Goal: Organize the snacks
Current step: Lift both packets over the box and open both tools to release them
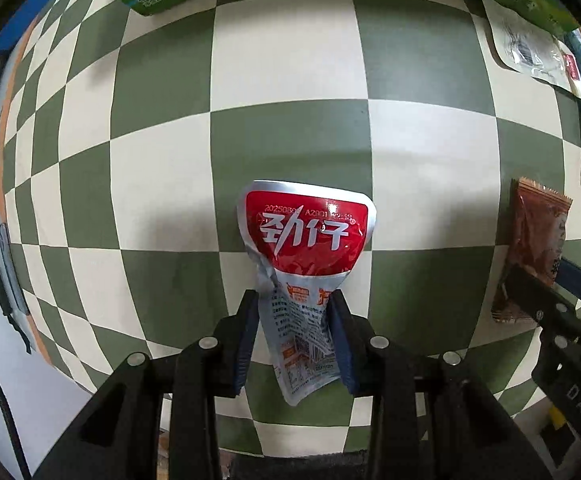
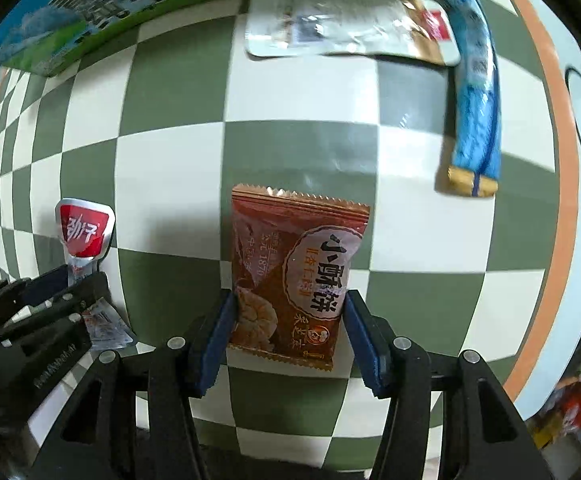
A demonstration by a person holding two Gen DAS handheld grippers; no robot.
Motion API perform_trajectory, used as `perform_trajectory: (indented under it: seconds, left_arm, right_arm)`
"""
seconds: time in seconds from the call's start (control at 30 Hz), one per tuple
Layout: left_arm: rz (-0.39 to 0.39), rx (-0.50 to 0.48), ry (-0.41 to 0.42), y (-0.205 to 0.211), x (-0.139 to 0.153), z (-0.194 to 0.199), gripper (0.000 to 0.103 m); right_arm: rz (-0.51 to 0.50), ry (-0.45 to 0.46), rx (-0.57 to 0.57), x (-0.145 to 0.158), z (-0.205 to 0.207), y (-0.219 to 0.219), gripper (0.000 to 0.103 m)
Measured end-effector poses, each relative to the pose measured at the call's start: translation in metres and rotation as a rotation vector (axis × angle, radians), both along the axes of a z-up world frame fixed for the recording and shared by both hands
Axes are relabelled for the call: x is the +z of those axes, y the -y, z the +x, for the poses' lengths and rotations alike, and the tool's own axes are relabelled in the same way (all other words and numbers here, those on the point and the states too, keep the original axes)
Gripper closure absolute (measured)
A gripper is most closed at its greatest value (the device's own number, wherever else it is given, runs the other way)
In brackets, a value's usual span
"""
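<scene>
Two grippers, two foil packets, over a checked cloth [image 1: 290, 80].
Left gripper [image 1: 294, 312] pinches a crinkled red-and-silver pouch [image 1: 306, 232]; right gripper [image 2: 288, 320] clamps a flat brown sachet [image 2: 290, 264] with serrated ends.

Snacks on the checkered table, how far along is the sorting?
Nothing looks sorted yet. In hand: left gripper holds the red-and-silver pouch, right gripper holds the brown biscuit packet. Left on the tablecloth: white pouch and blue stick packet.
</scene>
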State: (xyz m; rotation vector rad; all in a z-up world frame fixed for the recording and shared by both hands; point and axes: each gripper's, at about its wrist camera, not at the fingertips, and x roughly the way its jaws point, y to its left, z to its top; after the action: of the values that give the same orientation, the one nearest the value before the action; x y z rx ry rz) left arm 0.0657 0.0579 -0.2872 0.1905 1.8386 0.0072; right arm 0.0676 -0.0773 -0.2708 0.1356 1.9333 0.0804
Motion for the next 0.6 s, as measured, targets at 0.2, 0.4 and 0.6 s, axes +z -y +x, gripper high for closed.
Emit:
perform_trajectory:
  seconds: [0.2, 0.4, 0.6]
  left_arm:
    - [-0.004, 0.011, 0.000, 0.005, -0.006, -0.008, 0.071]
    - [0.009, -0.003, 0.026, -0.006, 0.001, -0.004, 0.074]
    - [-0.026, 0.001, 0.051, -0.006, 0.018, -0.017, 0.074]
  right_arm:
    - [-0.015, -0.010, -0.023, -0.007, 0.007, 0.006, 0.041]
    - [-0.072, 0.039, 0.052, -0.007, 0.017, -0.035, 0.041]
    - [-0.041, 0.054, 0.056, 0.005, 0.000, -0.041, 0.041]
